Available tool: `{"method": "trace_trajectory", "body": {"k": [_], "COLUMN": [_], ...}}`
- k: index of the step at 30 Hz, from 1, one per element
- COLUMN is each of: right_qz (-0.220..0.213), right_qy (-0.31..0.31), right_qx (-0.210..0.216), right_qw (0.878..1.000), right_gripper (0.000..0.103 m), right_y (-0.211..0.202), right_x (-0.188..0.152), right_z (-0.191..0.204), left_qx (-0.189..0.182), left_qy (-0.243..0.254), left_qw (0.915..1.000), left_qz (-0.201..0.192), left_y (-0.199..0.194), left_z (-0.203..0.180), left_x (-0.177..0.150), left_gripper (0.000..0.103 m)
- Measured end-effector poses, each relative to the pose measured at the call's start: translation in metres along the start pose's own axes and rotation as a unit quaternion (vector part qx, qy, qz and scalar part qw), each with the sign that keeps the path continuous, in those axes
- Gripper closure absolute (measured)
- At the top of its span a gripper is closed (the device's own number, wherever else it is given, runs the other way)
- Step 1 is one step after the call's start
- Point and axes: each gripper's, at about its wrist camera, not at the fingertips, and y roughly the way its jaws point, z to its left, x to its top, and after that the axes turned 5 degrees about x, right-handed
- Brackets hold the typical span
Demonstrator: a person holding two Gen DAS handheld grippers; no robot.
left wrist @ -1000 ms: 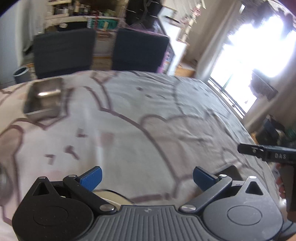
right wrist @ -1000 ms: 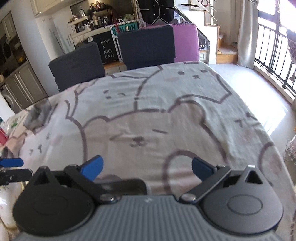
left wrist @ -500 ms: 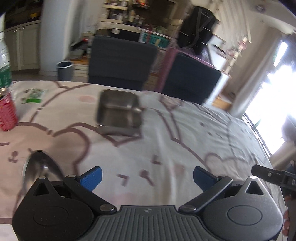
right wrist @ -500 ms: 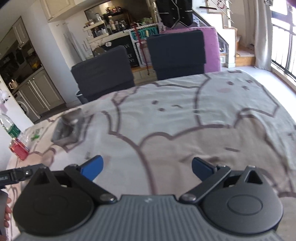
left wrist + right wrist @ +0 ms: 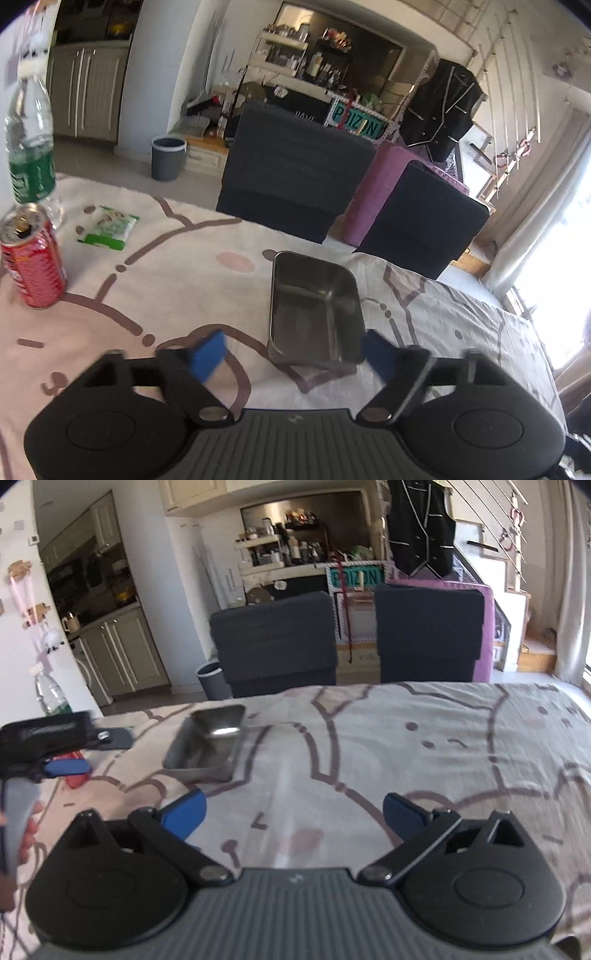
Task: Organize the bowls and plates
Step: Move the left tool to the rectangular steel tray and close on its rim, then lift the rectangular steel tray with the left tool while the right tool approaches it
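Taking the steel tray [image 5: 316, 308] as my marker: far to its left a water bottle [image 5: 29, 147] stands behind an opened red soda can [image 5: 31, 254], with a green snack packet [image 5: 109, 228] lying between them and the tray. A second ago my left gripper [image 5: 295, 352] was looking over bare tablecloth [image 5: 166, 280] with the tray well off to the left; now it has swung round and the tray sits dead ahead, its near end just in front of my wide-spread blue fingertips [image 5: 207, 350], nothing held. That tells me the tray is the piece I'm going for next. My right gripper [image 5: 293, 814] has turned the same way: the tray [image 5: 207, 744] was hardly in its view before, and now lies up and to its left, well apart. Its jaws are wide and empty too. To the tray's right the cloth runs on bare. No other plate or bowl shows now.
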Motion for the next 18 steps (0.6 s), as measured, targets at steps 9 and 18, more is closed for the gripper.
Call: {"method": "trace_trajectory", "body": {"k": [9, 18], "right_qz": [-0.01, 0.015], "right_qy": [0.008, 0.028], "right_qx": [0.011, 0.011], "right_qw": [1.0, 0.999], "right_gripper": [0.0, 0.0], "right_y": [0.001, 0.009], "right_x": [-0.001, -0.001], "right_z": [-0.002, -0.019], "left_qx": [0.008, 0.027], "left_qy": [0.006, -0.015], "left_qw": [0.9995, 0.9981], "left_qz": [0.031, 0.053], "left_y": [0.051, 0.075], "left_z": [-0.001, 0.007], "left_x": [-0.001, -0.005], "left_gripper": [0.06, 0.082]}}
